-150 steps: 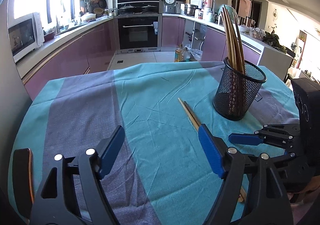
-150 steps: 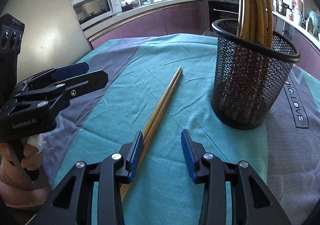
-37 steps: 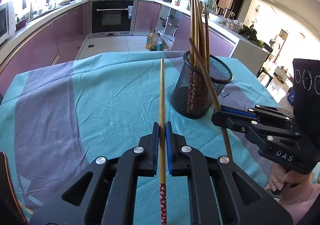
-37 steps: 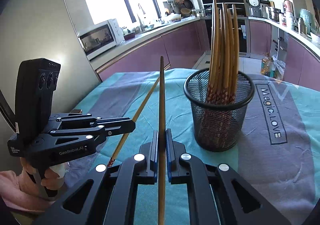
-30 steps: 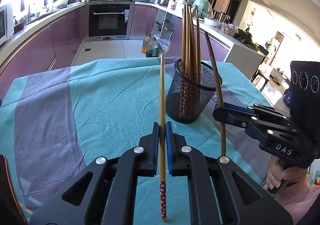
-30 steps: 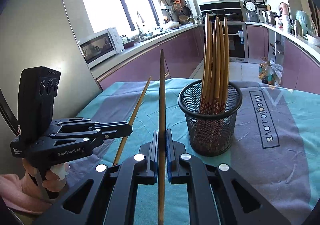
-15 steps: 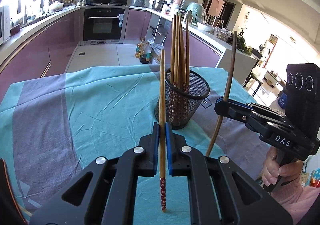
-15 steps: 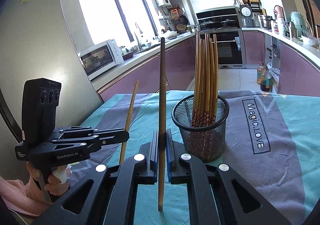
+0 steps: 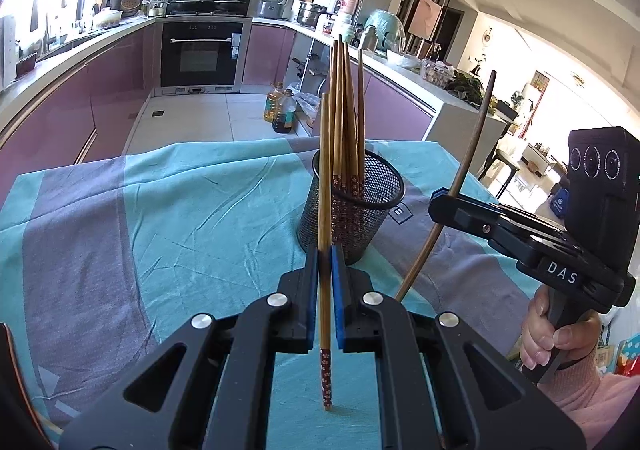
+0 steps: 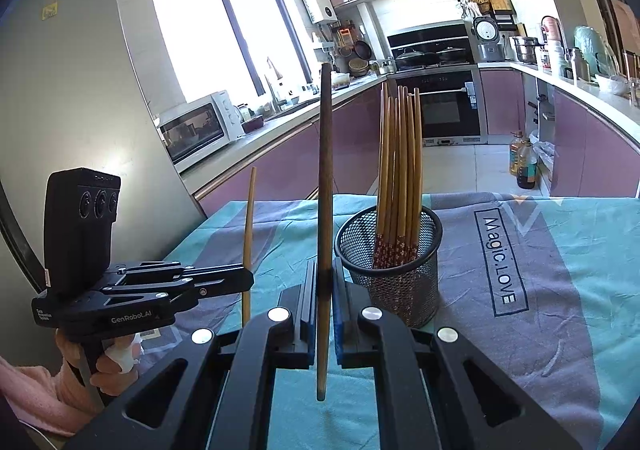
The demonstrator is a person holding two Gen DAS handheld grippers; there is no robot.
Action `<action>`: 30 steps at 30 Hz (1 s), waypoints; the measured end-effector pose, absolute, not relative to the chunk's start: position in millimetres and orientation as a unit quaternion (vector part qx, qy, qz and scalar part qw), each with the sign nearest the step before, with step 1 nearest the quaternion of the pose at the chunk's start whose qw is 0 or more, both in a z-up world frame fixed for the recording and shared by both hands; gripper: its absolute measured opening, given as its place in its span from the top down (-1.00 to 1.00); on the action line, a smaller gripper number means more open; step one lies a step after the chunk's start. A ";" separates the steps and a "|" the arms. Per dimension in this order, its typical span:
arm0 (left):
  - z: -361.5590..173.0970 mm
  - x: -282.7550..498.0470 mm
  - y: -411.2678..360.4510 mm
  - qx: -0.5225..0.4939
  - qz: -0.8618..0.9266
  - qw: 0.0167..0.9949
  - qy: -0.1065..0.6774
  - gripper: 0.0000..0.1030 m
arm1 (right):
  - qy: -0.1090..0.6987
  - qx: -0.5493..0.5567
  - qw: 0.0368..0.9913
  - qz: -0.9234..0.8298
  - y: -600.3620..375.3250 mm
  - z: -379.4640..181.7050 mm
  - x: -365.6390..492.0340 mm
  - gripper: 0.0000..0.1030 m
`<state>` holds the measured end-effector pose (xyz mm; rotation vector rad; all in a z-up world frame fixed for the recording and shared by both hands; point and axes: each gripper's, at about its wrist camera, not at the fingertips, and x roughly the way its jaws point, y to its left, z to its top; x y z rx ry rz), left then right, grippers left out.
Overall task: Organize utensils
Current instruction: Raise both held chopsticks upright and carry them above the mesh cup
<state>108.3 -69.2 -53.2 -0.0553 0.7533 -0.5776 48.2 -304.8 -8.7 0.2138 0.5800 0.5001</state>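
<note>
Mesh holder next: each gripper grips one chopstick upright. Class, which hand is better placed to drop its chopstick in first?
Probably the left gripper: its chopstick lines up right before the mesh holder. The right gripper holds its chopstick off to the side.

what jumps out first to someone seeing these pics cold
Each claw is shut on a single upright chopstick: the left claw grips one chopstick, the right claw a darker one. Just beyond stands a black mesh holder full of chopsticks on the teal tablecloth.
</note>
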 end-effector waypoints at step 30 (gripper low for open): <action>-51.4 110.1 -73.8 -0.028 -0.284 0.889 0.359 0.86 | 0.277 0.110 0.924 0.240 -308.8 -5.4 47.7 0.89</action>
